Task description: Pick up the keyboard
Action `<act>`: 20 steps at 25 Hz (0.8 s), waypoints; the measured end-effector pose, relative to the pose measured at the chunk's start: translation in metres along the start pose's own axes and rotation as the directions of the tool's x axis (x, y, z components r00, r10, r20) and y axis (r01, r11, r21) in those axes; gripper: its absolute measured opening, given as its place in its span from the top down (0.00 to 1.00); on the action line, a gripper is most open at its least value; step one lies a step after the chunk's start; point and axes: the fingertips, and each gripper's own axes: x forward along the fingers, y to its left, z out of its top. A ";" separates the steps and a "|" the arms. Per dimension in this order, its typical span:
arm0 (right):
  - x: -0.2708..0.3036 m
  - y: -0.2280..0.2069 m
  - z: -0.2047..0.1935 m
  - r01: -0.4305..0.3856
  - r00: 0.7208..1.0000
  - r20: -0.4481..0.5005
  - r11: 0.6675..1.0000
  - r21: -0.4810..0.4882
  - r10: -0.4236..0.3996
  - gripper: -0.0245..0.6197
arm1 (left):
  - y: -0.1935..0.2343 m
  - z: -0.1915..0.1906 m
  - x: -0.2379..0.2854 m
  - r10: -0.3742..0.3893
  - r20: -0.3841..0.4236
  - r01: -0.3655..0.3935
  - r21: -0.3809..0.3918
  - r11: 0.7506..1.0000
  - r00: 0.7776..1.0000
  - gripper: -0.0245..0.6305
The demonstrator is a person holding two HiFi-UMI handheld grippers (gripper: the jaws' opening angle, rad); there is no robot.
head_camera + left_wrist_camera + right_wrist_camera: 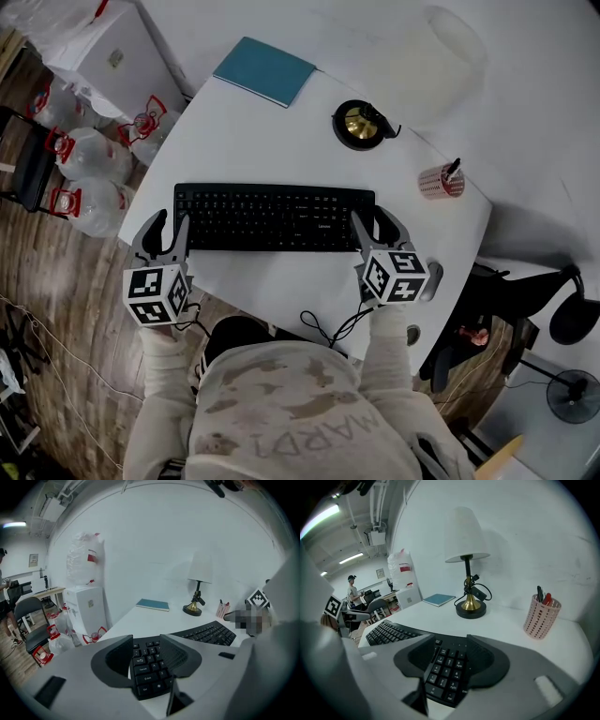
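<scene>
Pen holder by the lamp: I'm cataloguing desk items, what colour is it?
The pen holder is pink; clearest in right gripper view.

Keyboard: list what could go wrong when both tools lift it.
The long black keyboard is straddled only at its ends by the open left tool and right tool; uneven closing or lifting may tilt it or let one end slip. The thin black cable hanging off the white table's near edge could snag, if it is the keyboard's.

Keyboard (272, 217): left end partly under left gripper (172, 227), right end partly under right gripper (373, 225); key legends too small to read. Fan (574, 394), 4 o'clock, cut by frame edge.
</scene>
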 end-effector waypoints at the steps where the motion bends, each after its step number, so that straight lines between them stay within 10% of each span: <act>1: 0.001 -0.002 -0.004 0.002 1.000 -0.010 1.000 0.010 -0.002 0.62 | 0.001 -0.003 0.002 -0.003 -0.011 0.003 -0.003 1.000 1.000 0.69; 20: 0.019 -0.030 -0.050 0.050 0.991 -0.132 0.986 0.159 -0.028 0.51 | 0.016 -0.053 0.036 -0.042 -0.185 0.026 -0.088 0.996 0.982 0.52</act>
